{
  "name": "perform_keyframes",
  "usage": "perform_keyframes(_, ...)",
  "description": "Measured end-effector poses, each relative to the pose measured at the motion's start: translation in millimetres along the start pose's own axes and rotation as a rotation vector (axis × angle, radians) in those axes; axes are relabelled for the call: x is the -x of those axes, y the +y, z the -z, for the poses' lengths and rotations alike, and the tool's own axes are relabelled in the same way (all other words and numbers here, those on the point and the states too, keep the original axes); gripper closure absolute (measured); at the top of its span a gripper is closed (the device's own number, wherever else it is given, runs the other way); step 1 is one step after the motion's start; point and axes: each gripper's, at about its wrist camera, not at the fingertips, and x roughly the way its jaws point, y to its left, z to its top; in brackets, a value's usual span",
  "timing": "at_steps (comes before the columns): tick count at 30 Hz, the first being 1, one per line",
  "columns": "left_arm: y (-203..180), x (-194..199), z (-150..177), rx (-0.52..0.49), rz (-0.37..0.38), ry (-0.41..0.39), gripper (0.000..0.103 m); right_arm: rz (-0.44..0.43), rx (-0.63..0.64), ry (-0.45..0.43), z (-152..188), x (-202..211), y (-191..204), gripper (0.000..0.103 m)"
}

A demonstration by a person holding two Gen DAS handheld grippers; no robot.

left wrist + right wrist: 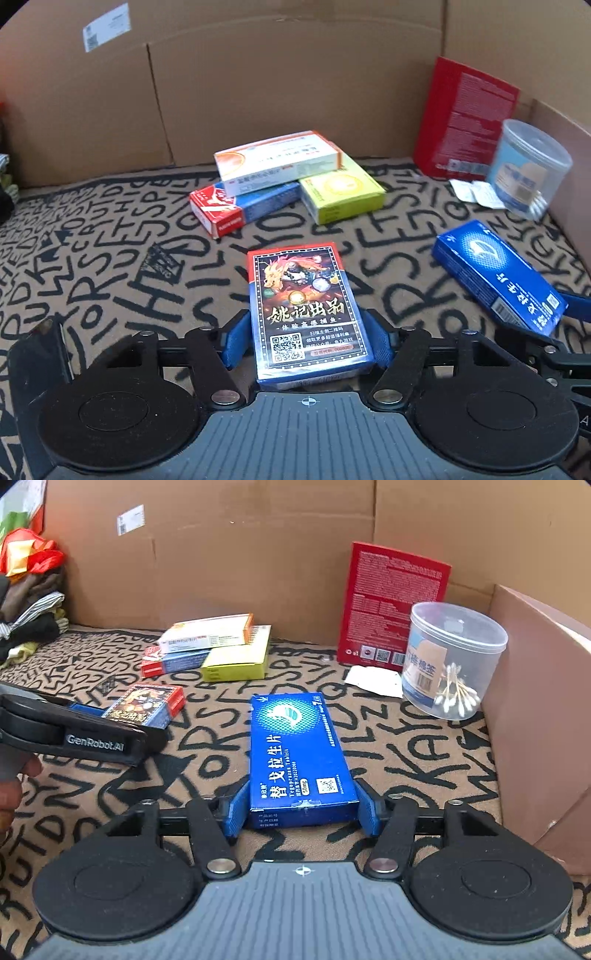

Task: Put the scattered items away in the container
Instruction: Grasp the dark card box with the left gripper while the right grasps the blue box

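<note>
Your left gripper [306, 343]: pads clamp card deck [303, 306] at its near end, ready to lift. Your right gripper [301, 808]: pads clamp blue pill box [299, 753] likewise. Both items low on rug [110, 266]. Stack of three boxes [284, 177] at 12 o'clock. Swab tub [454, 661] at 2 o'clock holds few swabs. Tidying container: cannot tell which.
</note>
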Motion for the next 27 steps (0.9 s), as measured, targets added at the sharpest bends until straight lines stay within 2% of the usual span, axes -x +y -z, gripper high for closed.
perform_keyframes(7,-16.1,25.5,22.6,-0.060,0.070,0.016,0.036,-0.043,-0.009,-0.003,22.5,34.3,3.5,0.039)
perform_keyframes(11,-20.1,31.9,27.6,-0.042,0.054,0.015,0.023,-0.044,-0.014,-0.004,30.5,47.7,2.6,0.034)
perform_keyframes(16,-20.2,23.8,18.5,-0.013,0.047,0.031,0.023,-0.029,-0.028,-0.001,23.6,42.5,-1.2,0.034)
perform_keyframes(23,-23.9,17.7,15.8,-0.013,0.032,0.029,0.023,-0.052,-0.024,0.008,16.1,26.4,-4.4,0.032)
perform_keyframes(27,-25.1,17.4,17.1,-0.023,0.030,0.022,0.024,-0.049,0.007,-0.016,20.2,21.0,-1.6,0.030)
